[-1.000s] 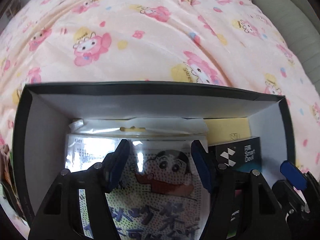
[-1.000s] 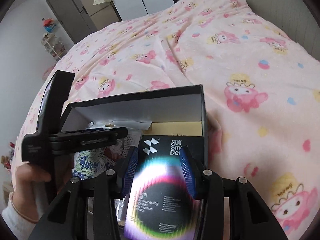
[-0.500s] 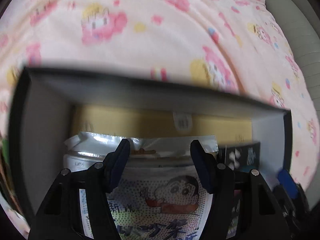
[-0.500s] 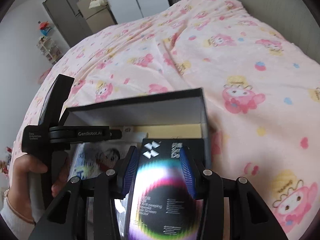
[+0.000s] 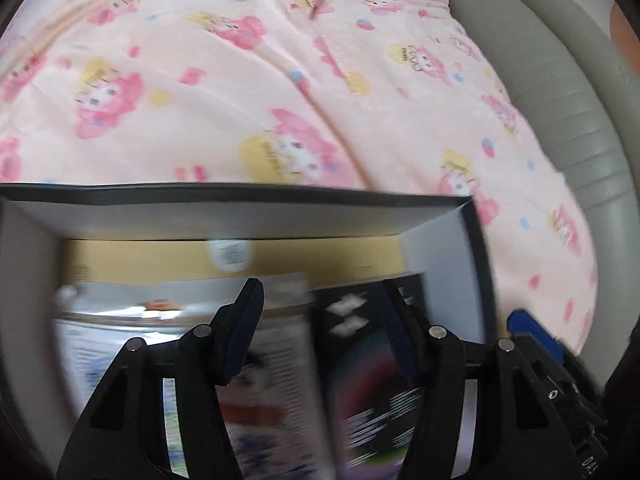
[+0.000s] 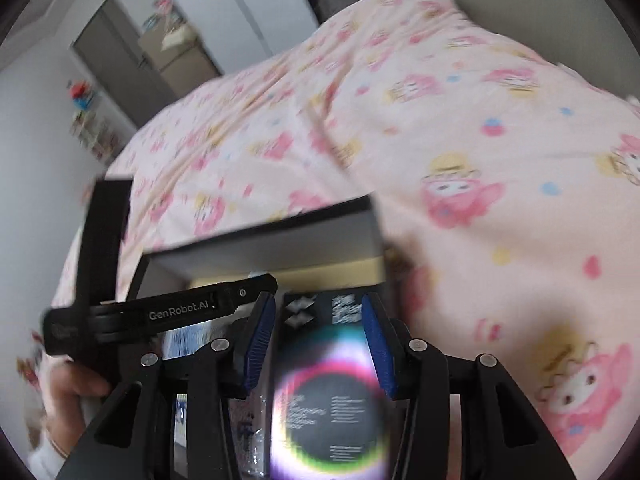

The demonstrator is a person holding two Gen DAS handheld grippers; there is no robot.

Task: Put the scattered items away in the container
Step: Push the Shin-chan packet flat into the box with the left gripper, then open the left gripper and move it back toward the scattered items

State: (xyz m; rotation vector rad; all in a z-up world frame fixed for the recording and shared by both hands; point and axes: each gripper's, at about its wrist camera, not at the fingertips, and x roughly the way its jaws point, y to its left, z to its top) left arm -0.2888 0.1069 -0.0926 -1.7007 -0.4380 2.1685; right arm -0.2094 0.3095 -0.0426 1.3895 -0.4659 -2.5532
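**Two packets over a box on a pink bedspread**

Pink bedding printed with cartoon rabbits covers the bed (image 5: pixel 248 92) on which everything rests, and both views are smeared by motion.

Nearest in the right wrist view, the right gripper (image 6: pixel 316 344) has its blue-padded fingers (image 6: pixel 376 344) closed against the sides of a black packet (image 6: pixel 332 412), glossy, with a rainbow ring around a dark disc and small white print. To its left, the left gripper (image 5: pixel 320 336) has its jaws set wide; whether they grip anything cannot be told. Beneath them lies a silvery snack bag (image 5: pixel 256 384) with blurred cartoon printing and a crimped foil top, just beside the black packet.

Both packets sit over the open box (image 5: pixel 240 216), a dark-rimmed container with pale grey inner walls. Against its far wall lies a flat yellow-brown envelope (image 5: pixel 160 260) bearing a round white sticker.

Far right, a grey padded headboard (image 5: pixel 560 92) curves past the bedding.
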